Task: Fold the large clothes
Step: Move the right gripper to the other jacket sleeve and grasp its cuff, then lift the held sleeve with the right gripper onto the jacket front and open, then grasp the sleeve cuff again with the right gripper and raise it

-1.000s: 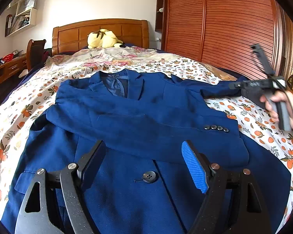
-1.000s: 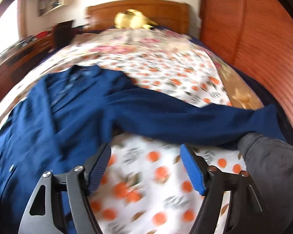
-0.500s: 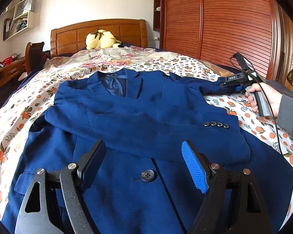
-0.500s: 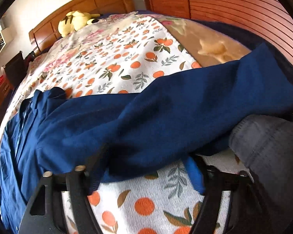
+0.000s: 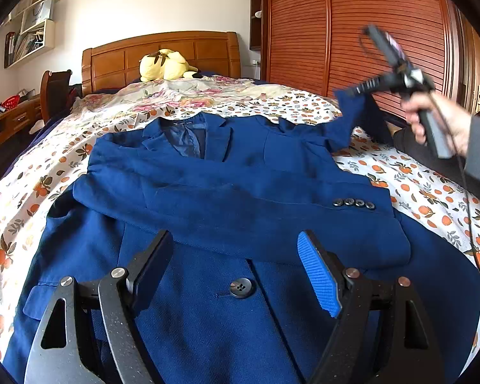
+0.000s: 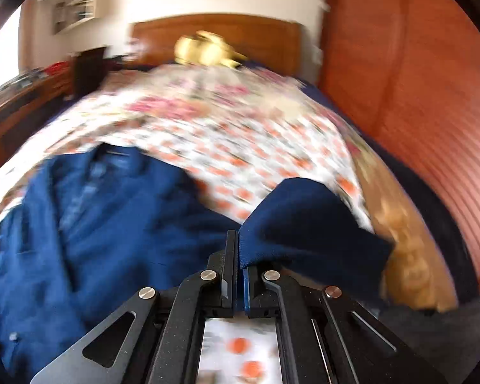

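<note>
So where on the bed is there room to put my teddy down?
The flowery bedspread is bare between the blue jacket's collar and the yellow plush toy by the headboard. A strip along the jacket's left side is free too. The middle is crowded: the jacket fills it, and the right gripper holds a sleeve up there.

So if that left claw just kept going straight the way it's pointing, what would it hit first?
Most likely the blue jacket. The open left claw points down over the jacket's front, near the big button and the folded sleeve. Depth is hard to judge.
</note>
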The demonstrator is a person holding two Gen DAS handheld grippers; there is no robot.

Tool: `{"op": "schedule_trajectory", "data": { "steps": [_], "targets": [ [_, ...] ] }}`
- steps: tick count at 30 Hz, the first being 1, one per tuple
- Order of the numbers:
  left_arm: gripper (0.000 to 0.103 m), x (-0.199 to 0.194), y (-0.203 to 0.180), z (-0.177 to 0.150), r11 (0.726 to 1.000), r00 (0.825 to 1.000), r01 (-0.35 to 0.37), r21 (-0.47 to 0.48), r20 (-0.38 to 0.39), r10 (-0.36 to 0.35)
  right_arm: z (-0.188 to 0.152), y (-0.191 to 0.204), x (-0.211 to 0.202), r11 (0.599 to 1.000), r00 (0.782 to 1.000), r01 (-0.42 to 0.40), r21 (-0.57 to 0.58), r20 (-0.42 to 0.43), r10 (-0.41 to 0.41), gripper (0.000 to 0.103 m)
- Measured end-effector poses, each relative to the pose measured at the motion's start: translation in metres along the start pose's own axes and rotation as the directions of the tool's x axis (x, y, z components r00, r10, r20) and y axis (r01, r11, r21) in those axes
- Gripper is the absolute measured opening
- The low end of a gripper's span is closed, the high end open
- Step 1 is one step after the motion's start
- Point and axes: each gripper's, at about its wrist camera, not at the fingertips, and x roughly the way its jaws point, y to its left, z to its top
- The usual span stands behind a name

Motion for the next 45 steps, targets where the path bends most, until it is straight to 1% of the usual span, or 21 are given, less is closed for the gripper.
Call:
{"op": "schedule_trajectory", "data": {
  "steps": [2,5,7,9,12,13,14,15,16,17,21,23,29,31,36,39,45],
  "targets": [
    [0.081,0.000,0.000,0.000,1.000,1.000,0.000,-0.001,-0.001,0.000,0.007,0.033,-0.017,0.996,0.998,-0.067,-0.065,0.013,0.068,0.002],
    [0.081,0.000,0.000,0.000,1.000,1.000,0.001,-0.005,-0.001,-0.001,0.002,0.082,-0.038,0.970,0.987,-0.155,-0.186,0.002,0.158,0.002],
    [0.081,0.000,0.000,0.000,1.000,1.000,0.001,-0.005,-0.002,-0.001,-0.006,0.102,-0.042,0.957,0.983,-0.180,-0.228,-0.023,0.180,0.002],
    [0.081,0.000,0.000,0.000,1.000,1.000,0.001,-0.004,0.000,-0.001,-0.014,0.112,-0.041,0.955,0.981,-0.192,-0.227,-0.059,0.183,0.002],
    [0.081,0.000,0.000,0.000,1.000,1.000,0.000,-0.004,0.003,0.000,-0.018,0.108,-0.037,0.960,0.982,-0.182,-0.210,-0.085,0.168,0.010],
    [0.081,0.000,0.001,0.000,1.000,1.000,0.001,-0.005,0.004,-0.001,-0.017,0.107,-0.038,0.961,0.982,-0.180,-0.209,-0.085,0.166,0.016],
    [0.081,0.000,0.001,0.000,1.000,1.000,0.002,-0.007,0.005,-0.002,-0.016,0.107,-0.038,0.962,0.983,-0.175,-0.209,-0.086,0.160,0.026],
    [0.081,0.000,0.001,0.000,1.000,1.000,0.002,-0.006,0.004,-0.002,-0.012,0.108,-0.038,0.963,0.985,-0.168,-0.208,-0.084,0.154,0.032],
    [0.081,0.000,0.001,0.000,1.000,1.000,0.002,-0.006,0.003,-0.002,-0.009,0.107,-0.039,0.964,0.985,-0.165,-0.206,-0.078,0.152,0.043],
    [0.081,0.000,0.001,0.000,1.000,1.000,0.001,-0.005,0.003,-0.001,-0.005,0.105,-0.042,0.966,0.985,-0.166,-0.200,-0.070,0.155,0.046],
    [0.081,-0.001,0.000,0.000,1.000,1.000,0.000,-0.001,0.001,0.000,-0.004,0.108,-0.066,0.969,0.987,-0.158,-0.188,-0.039,0.153,0.052],
    [0.081,-0.001,0.000,0.000,1.000,1.000,0.000,-0.001,0.001,0.000,-0.007,0.106,-0.071,0.972,0.988,-0.156,-0.175,-0.020,0.155,0.055],
    [0.081,-0.001,-0.001,0.000,1.000,1.000,0.000,-0.001,-0.002,0.000,-0.013,0.101,-0.083,0.980,0.989,-0.131,-0.152,0.048,0.140,0.060],
    [0.081,0.000,-0.001,0.000,1.000,1.000,0.000,-0.001,-0.003,0.000,-0.014,0.100,-0.084,0.981,0.990,-0.120,-0.152,0.055,0.130,0.062],
    [0.081,-0.001,-0.001,0.000,1.000,1.000,0.001,-0.002,-0.002,-0.001,-0.020,0.099,-0.070,0.986,0.995,-0.091,-0.140,0.029,0.096,0.065],
    [0.081,-0.001,-0.001,0.000,1.000,1.000,0.001,-0.001,-0.003,-0.001,-0.024,0.097,-0.054,0.988,0.998,-0.065,-0.140,0.002,0.066,0.066],
    [0.081,-0.001,-0.001,0.000,1.000,1.000,0.001,-0.002,-0.003,-0.001,-0.038,0.081,-0.001,0.994,0.994,-0.011,-0.105,-0.111,0.000,0.068]
  ]
}}
